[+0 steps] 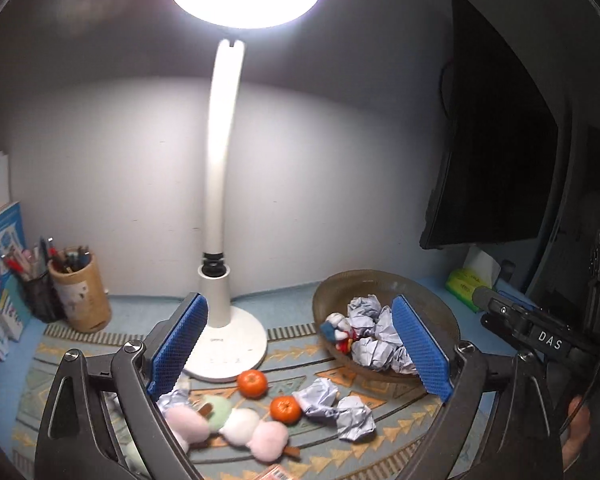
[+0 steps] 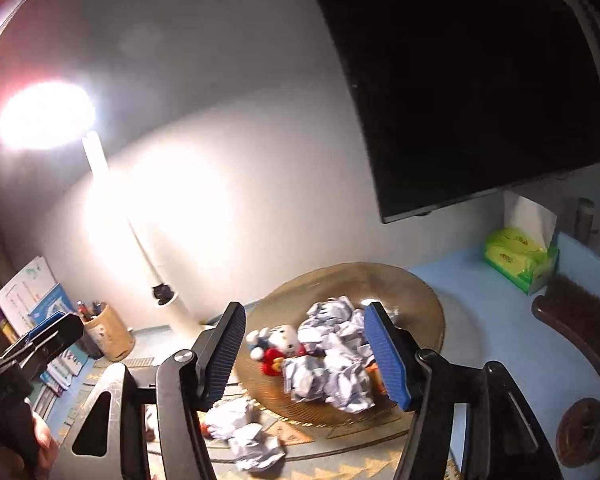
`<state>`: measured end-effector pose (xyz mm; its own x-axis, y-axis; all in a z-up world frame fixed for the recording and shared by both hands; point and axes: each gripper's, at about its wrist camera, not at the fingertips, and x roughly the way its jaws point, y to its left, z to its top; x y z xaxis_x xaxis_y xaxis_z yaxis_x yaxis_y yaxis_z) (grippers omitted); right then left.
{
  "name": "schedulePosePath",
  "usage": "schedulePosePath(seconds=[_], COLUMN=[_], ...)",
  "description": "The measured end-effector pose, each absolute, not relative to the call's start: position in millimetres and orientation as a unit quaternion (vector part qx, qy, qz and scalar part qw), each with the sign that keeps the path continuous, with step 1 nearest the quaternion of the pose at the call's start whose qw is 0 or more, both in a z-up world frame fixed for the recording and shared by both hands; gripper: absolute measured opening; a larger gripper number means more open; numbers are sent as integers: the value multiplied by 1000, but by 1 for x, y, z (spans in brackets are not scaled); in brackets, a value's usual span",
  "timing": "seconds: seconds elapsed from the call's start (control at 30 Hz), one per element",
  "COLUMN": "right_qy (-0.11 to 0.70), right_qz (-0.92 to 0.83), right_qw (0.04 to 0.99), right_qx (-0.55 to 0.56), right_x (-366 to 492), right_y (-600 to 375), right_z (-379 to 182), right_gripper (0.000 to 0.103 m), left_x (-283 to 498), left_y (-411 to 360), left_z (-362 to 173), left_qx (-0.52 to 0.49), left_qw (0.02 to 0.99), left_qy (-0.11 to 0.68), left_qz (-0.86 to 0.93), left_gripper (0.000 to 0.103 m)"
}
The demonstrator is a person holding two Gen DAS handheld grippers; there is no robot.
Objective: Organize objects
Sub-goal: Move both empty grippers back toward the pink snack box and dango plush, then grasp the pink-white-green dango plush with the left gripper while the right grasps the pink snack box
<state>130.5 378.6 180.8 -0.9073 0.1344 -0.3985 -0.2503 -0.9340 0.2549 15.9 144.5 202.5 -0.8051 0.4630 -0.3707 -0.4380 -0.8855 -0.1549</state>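
Both claws hang empty above the clutter, so the step in hand looks like a fresh pick rather than a carry. The left claw stands wide open with nothing between its blue pads, over the patterned woven mat where two small orange tangerines, two loose crumpled white paper balls and a plush skewer of pink, white and green dumplings lie near one another. The right claw is likewise spread and empty, poised above the shallow brown glass bowl, which already holds crumpled paper and a small plush kitten toy. Next, I judge, one claw must descend over a loose paper ball, close gently on it and carry it to the bowl.
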Motion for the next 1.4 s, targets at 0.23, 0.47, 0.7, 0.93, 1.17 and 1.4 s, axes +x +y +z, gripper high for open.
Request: schedulePosePath(seconds=[0.23, 0.47, 0.7, 0.93, 1.17, 1.4], right_qy=[113, 84, 64, 29, 57, 178], right_qz=[959, 941, 924, 896, 894, 879], right_qw=[20, -31, -50, -65, -1, -28], right_qx=[-259, -328, -375, -439, -444, -441], right_x=[136, 125, 114, 88, 91, 97], right_y=[284, 238, 224, 193, 223, 275], right_z=[142, 51, 23, 6, 4, 13], right_gripper=[63, 63, 63, 63, 63, 63], left_x=[58, 57, 46, 23, -10, -38], left_y=[39, -13, -9, 8, 39, 75], left_z=[167, 63, 33, 26, 25, 17], left_qx=[-223, -311, -352, -405, -446, -433], left_qw=[144, 98, 100, 113, 125, 129], left_qy=[-57, -58, -47, -19, 36, 114], left_qz=[962, 944, 929, 907, 885, 885], left_gripper=[102, 101, 101, 101, 101, 100])
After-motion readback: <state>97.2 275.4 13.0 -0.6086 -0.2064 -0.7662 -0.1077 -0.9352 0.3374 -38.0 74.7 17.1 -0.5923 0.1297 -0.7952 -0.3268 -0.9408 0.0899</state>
